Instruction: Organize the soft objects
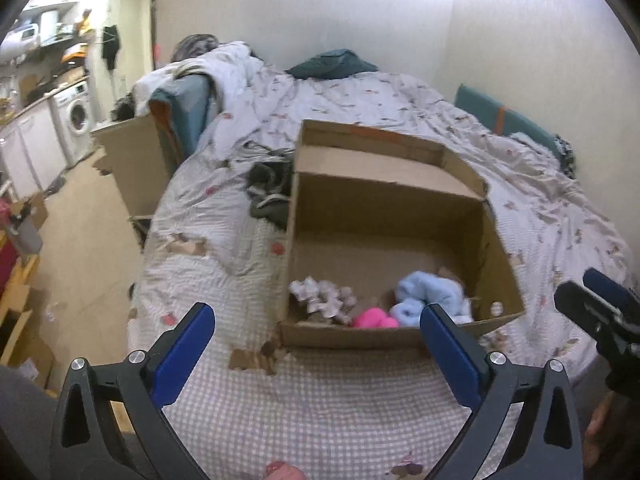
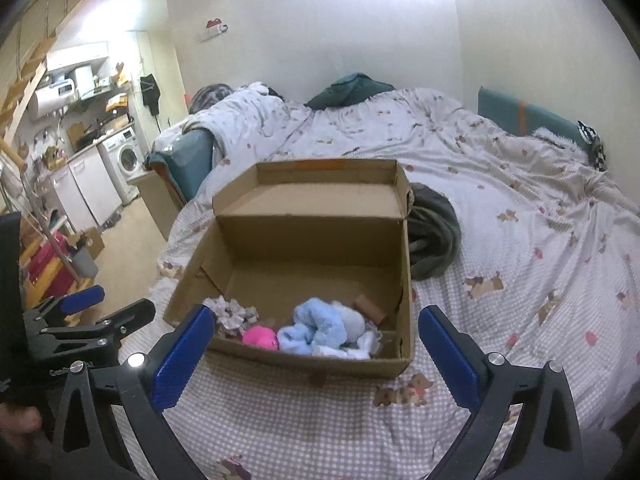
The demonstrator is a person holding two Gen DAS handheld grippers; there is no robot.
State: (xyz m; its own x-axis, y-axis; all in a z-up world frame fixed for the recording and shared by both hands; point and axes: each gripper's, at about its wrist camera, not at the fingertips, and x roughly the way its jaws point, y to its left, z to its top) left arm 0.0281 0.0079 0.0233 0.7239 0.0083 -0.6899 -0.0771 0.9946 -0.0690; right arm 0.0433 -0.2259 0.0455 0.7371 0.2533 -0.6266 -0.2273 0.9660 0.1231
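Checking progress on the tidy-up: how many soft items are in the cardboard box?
3 visible in the cardboard box: patterned scrunchie left, pink plush middle, blue fluffy cloth right. More may be hidden beneath.

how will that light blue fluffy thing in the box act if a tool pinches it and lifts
The light blue fluffy thing looks like bunched plush fabric, so it will probably squash between the pads and hang floppy rather than hold its shape. It seems light for its bulk. Its loose folds lie against the pink item, so a grab may drag that along.
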